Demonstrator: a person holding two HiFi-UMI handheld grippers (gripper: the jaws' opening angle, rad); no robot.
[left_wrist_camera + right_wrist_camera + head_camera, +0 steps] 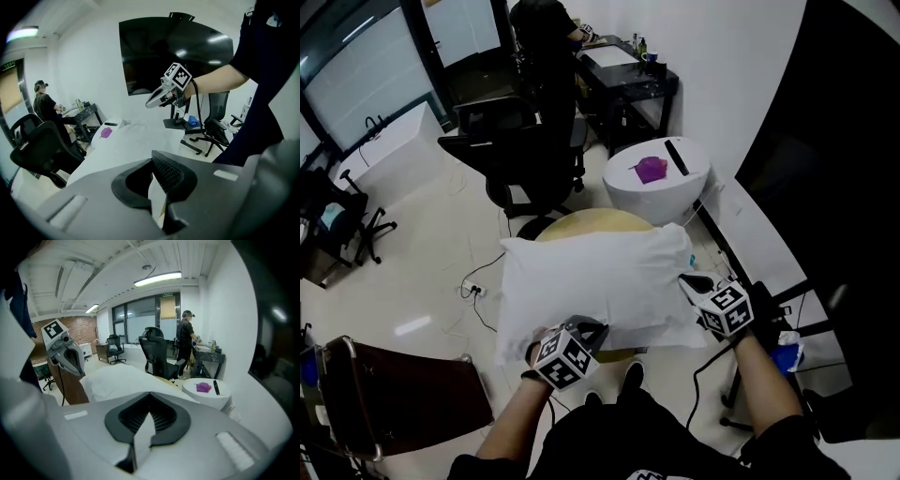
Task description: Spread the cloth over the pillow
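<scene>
I've got the jaws of the left gripper (589,330) and right gripper (688,279) clamped on the near edge of the white cloth (600,272), which seems already draped over the hidden pillow on the round counter (581,222), so only smoothing and release remain.

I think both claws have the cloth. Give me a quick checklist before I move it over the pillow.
1. Left claw grips the cloth: ok, white fabric is pinched between its jaws.
2. Right claw grips the cloth: ok, fabric is pinched there too.
3. Claws spaced along the near edge: ok.
4. Pillow rests on the round wooden table: ok.
5. Pillow fully covered: cannot tell, white on white.
6. Purple object clear of the cloth: ok, it lies apart on the white stand.
</scene>
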